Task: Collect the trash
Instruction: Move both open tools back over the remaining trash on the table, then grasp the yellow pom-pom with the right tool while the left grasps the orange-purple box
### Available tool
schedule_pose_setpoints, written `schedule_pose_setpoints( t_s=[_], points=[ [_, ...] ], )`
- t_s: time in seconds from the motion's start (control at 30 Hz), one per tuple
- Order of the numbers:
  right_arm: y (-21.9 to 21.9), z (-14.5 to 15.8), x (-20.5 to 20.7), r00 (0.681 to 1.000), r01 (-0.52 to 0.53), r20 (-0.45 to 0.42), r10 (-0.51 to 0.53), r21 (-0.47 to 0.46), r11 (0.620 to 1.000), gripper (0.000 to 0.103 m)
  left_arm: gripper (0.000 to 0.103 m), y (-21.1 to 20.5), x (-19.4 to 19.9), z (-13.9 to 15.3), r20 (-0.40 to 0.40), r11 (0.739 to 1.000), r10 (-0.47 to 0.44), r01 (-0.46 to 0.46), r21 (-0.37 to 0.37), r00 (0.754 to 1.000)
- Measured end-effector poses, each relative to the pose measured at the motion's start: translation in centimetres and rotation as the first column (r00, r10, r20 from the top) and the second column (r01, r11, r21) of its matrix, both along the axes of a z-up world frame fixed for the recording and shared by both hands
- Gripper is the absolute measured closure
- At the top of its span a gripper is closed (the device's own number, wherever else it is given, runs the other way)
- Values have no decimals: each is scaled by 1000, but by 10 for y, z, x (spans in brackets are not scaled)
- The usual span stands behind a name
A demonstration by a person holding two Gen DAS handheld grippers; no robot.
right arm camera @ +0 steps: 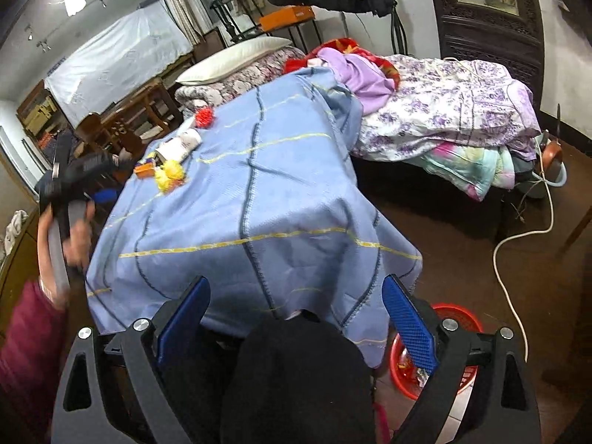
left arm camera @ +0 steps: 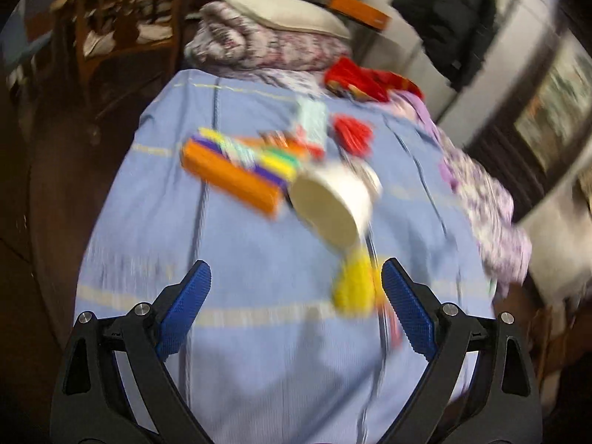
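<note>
Broadly, a blue blanket [right arm camera: 259, 192] with yellow and dark stripes is spread over a raised surface, and the trash is gathered on it: an orange box [left arm camera: 229, 177], a white cup [left arm camera: 333, 203] tipped on its side, a red wrapper [left arm camera: 353, 135] and a yellow wrapper [left arm camera: 353, 288]. No writing can be read through the blur. A red basket [right arm camera: 458, 322] is seen on the floor. Both the left gripper [left arm camera: 296, 277] and right gripper [right arm camera: 296, 292] are spread wide, nothing grasped.
</note>
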State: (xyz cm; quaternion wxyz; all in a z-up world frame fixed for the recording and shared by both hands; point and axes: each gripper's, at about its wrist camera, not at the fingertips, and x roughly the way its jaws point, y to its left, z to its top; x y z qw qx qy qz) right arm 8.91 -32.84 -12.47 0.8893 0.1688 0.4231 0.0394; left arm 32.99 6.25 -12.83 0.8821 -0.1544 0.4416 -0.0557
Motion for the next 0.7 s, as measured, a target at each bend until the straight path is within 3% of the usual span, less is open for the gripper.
schedule_pose_setpoints(
  t_s=[0.13, 0.3, 0.37, 0.47, 0.7],
  points=[
    [-4, -8, 7, 999, 19, -29, -20, -16, 1000, 11, 13, 1, 57, 5, -33, 998, 49, -47, 47, 998],
    [-13, -14, 12, 997, 50, -62, -51, -10, 999, 11, 13, -10, 103, -18, -97, 974, 95, -72, 216, 991],
    [-16, -14, 12, 996, 60, -63, -61, -9, 998, 11, 13, -6, 100, -26, -103, 968, 89, -62, 242, 991],
    [-18, -15, 13, 996, 63, -61, -63, -3, 998, 11, 13, 14, 78, -33, -108, 982, 46, -25, 186, 993],
    [6, -19, 22, 998, -13, -53, 15, 34, 999, 11, 13, 56, 8, -46, -78, 987, -63, 73, 143, 995]
  ],
)
